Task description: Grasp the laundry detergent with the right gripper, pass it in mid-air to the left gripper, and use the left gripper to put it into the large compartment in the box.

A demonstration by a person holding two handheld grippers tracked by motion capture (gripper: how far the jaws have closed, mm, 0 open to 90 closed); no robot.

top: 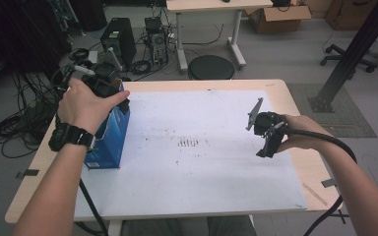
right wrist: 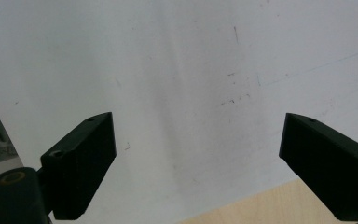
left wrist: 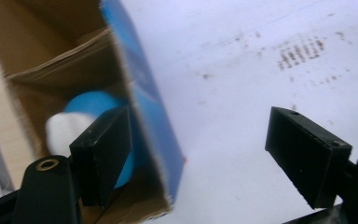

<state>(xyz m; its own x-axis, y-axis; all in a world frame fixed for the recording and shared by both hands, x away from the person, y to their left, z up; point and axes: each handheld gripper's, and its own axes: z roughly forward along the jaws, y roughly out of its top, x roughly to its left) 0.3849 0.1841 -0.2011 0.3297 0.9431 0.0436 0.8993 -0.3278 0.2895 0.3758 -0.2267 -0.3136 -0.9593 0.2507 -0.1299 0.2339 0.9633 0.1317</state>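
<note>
An open blue cardboard box (top: 110, 135) stands at the left edge of the white sheet (top: 202, 167). My left gripper (top: 106, 87) hovers at its top, held from above by a hand. In the left gripper view the gripper (left wrist: 200, 140) is open wide and straddles the box's blue wall (left wrist: 144, 93), with one jaw inside and the other over the sheet. A blue and white rounded object (left wrist: 91, 105) lies inside the box. My right gripper (top: 267, 132) hangs over the right part of the sheet, open (right wrist: 196, 140), with nothing between its jaws.
The wooden table (top: 295, 98) shows around the sheet, and small dark marks (top: 187, 142) sit mid-sheet. Beyond the far edge are a round black stool (top: 210, 67), a computer tower (top: 118, 42), floor cables and a slanted black post (top: 354, 49).
</note>
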